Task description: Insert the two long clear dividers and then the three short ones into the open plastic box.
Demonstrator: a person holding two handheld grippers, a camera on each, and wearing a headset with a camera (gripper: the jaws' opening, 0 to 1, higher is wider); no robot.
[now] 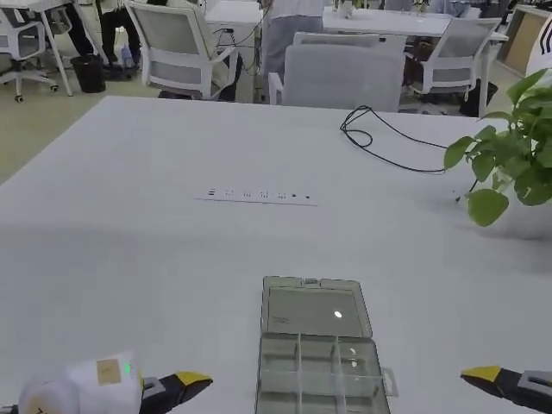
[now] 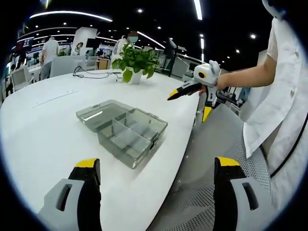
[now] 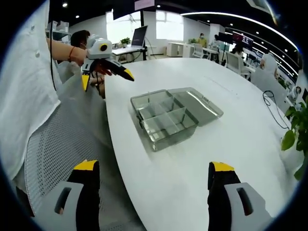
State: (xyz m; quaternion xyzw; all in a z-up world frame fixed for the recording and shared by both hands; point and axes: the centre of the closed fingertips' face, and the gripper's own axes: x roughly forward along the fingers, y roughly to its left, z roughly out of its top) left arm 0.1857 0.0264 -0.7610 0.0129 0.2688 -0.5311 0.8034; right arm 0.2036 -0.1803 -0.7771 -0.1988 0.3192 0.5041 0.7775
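Yellow-tipped fingers [image 2: 87, 166] of left gripper [image 2: 156, 163] and right gripper [image 3: 154, 166] gape wide, empty, flanking plastic box [image 1: 278, 358].

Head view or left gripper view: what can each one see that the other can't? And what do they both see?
Head view alone: a black waste bin on the floor beyond the table.

Left gripper view alone: bright ceiling light strips, a person's white shirt and a grey mesh chair seat by the table edge.

Both: the clear plastic box with its lid open, the leafy green plant and the looped black cable on the white table.
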